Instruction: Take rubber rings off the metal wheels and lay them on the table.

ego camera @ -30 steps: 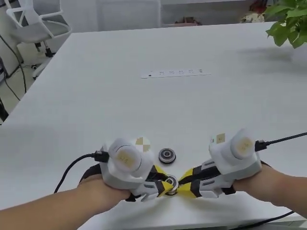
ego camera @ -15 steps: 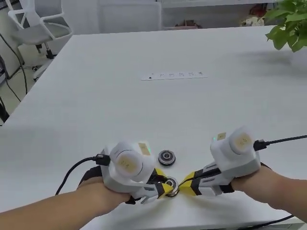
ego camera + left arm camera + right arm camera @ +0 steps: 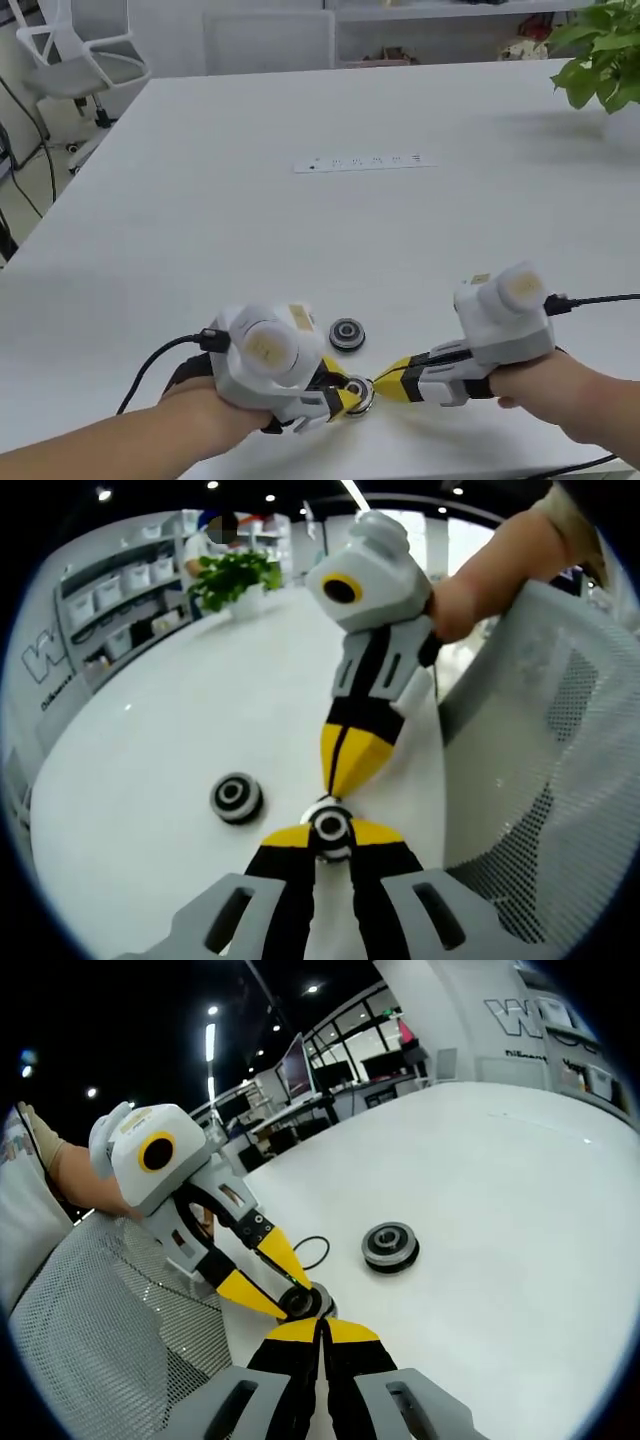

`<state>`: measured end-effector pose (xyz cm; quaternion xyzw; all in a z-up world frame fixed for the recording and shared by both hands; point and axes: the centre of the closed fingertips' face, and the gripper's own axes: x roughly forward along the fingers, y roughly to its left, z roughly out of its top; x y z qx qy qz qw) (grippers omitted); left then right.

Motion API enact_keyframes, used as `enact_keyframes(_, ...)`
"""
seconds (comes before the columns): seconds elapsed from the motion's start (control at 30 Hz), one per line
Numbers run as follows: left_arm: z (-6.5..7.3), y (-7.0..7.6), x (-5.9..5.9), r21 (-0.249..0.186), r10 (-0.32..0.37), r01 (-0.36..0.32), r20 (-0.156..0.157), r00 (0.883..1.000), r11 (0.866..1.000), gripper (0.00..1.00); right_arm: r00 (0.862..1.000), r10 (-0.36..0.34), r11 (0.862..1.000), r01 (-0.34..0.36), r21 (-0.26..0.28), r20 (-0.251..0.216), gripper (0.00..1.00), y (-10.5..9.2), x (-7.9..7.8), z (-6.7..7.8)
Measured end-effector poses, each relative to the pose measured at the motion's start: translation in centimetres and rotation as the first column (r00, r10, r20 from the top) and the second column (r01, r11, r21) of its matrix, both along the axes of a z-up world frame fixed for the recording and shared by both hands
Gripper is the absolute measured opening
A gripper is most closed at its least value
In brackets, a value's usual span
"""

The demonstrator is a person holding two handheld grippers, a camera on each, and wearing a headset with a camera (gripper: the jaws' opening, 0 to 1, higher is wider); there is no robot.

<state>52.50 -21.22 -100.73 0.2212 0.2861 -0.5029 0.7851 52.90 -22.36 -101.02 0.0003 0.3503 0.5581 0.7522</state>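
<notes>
A small metal wheel (image 3: pixel 359 390) with a black rubber ring is held near the table's front edge, and my left gripper (image 3: pixel 347 396) is shut on it. In the left gripper view the wheel (image 3: pixel 330 828) sits between the yellow tips of the left gripper (image 3: pixel 330 836). My right gripper (image 3: pixel 383 384) faces it from the right with jaws shut, tips at the wheel's rim (image 3: pixel 302 1302). Whether the right gripper (image 3: pixel 320 1328) pinches the ring cannot be told. A second wheel (image 3: pixel 347 334) with its black ring lies flat on the table just behind.
A white power strip (image 3: pixel 363 162) lies mid-table. A green plant (image 3: pixel 600 50) stands at the far right and an office chair (image 3: pixel 75 50) at the far left. A mesh chair back (image 3: pixel 540 730) is close behind the table's front edge. A thin black loop (image 3: pixel 311 1251) lies beside the left gripper.
The right gripper has drawn back a little to the right, its tips still at the held wheel. The left gripper and the second wheel stay where they were.
</notes>
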Motion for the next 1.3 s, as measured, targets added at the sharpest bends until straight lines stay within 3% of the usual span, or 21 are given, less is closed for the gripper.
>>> enact_keyframes(0.27,0.0,-0.1,-0.1,0.004,0.000,0.000,0.003,1.000,1.000,0.13,1.000,-0.005,1.000,0.005,0.020,-0.029,0.00,0.2,-0.4,0.3)
enact_keyframes(0.53,0.0,-0.1,-0.1,0.008,0.000,0.000,0.004,1.000,1.000,0.13,0.999,0.027,0.999,-0.026,0.037,-0.027,0.00,1.1,-1.0,0.8)
enact_keyframes(0.6,0.0,-0.2,-0.1,0.006,-0.001,0.001,0.005,1.000,1.000,0.13,0.997,0.063,0.995,-0.059,0.081,-0.044,0.00,1.9,-1.6,1.5)
enact_keyframes(0.63,0.0,-0.3,0.0,0.007,0.000,0.000,0.006,1.000,1.000,0.13,1.000,0.009,0.988,-0.006,0.152,-0.019,0.00,2.8,-0.8,2.8)
enact_keyframes(0.67,0.0,-0.3,0.0,0.008,-0.001,0.001,0.007,1.000,1.000,0.13,0.996,0.069,0.991,-0.062,0.115,-0.055,0.00,2.6,-1.9,2.5)
enact_keyframes(0.7,0.0,-0.3,0.0,0.006,-0.001,0.001,0.007,1.000,1.000,0.13,0.997,0.083,0.994,-0.083,0.073,0.012,0.00,2.4,-1.4,2.0)
enact_keyframes(0.77,0.0,-0.2,0.1,0.003,-0.001,0.001,0.005,1.000,1.000,0.13,0.998,0.064,0.994,-0.062,0.087,-0.019,0.00,2.3,-1.4,1.8)
enact_keyframes(0.97,0.0,-0.3,0.1,-0.003,0.000,0.000,0.000,1.000,1.000,0.13,0.999,0.028,0.998,-0.027,0.055,-0.020,0.00,0.9,-0.7,0.9)
enact_keyframes(1.3,0.0,-0.3,-0.1,0.002,-0.013,0.013,-0.009,1.000,1.000,0.16,1.000,0.018,0.999,-0.018,0.048,-0.015,0.00,0.7,-0.4,1.0)
